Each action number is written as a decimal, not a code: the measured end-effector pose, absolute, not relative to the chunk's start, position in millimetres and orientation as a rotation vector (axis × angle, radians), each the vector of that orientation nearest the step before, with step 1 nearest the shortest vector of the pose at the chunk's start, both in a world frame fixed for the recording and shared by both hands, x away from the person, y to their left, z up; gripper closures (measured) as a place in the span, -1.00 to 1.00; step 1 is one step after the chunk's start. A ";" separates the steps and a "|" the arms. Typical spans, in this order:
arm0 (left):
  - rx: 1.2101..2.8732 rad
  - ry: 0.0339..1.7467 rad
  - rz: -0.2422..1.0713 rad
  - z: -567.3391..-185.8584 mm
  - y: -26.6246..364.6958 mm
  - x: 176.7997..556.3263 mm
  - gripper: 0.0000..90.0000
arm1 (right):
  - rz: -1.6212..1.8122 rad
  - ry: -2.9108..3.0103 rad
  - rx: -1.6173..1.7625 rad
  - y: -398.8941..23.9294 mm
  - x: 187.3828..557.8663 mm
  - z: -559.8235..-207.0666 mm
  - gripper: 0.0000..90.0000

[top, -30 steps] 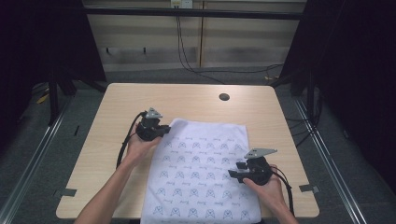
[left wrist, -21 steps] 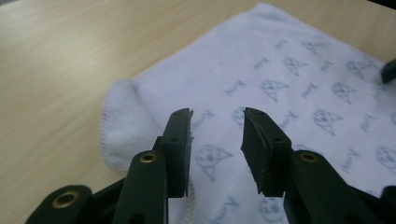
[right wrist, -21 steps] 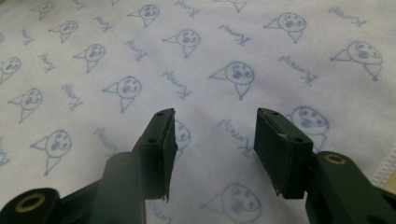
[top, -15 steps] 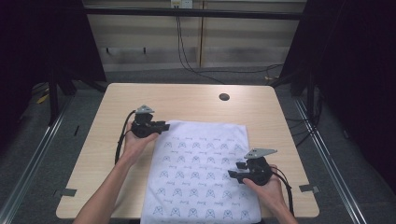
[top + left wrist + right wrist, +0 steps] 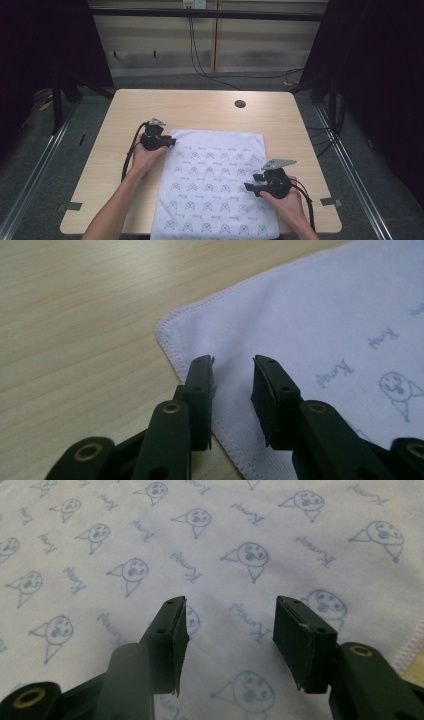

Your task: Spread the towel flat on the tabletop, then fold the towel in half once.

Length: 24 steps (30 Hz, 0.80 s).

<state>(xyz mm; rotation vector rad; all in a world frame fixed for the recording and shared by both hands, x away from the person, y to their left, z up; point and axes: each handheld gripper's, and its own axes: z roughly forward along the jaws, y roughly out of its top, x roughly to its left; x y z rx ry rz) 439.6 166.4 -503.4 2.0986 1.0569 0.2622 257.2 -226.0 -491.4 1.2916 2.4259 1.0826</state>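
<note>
Pale wood forms the table (image 5: 210,107), on which a white printed cloth (image 5: 215,185) is spread flat, its near edge reaching the table's front. Nearest, the right gripper (image 5: 251,187) is held over the cloth's right side, jaws spread, nothing between them. Farther off, the left gripper (image 5: 171,143) is placed at the cloth's far-left corner, its jaws having just been opening, gripping nothing.

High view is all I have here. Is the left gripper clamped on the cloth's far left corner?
Observer: No. In the left gripper view the left gripper has its jaws parted; they have just been opening, with the white cloth lying flat under them.
Operator: And the right one?
Observer: The right gripper is open too, above the printed cloth just inside its stitched edge.
</note>
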 end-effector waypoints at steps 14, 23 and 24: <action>1.978 0.994 0.227 -484.1 197.4 403.7 0.24 | 1.145 2.318 1.330 -247.1 262.3 -479.5 0.07; 2.025 1.021 0.230 -495.0 188.0 414.6 0.21 | 1.050 2.323 1.332 -238.0 317.1 -482.7 0.06; 2.032 1.023 0.215 -495.7 185.0 414.0 0.16 | 1.049 2.306 1.357 -237.2 331.8 -485.8 0.05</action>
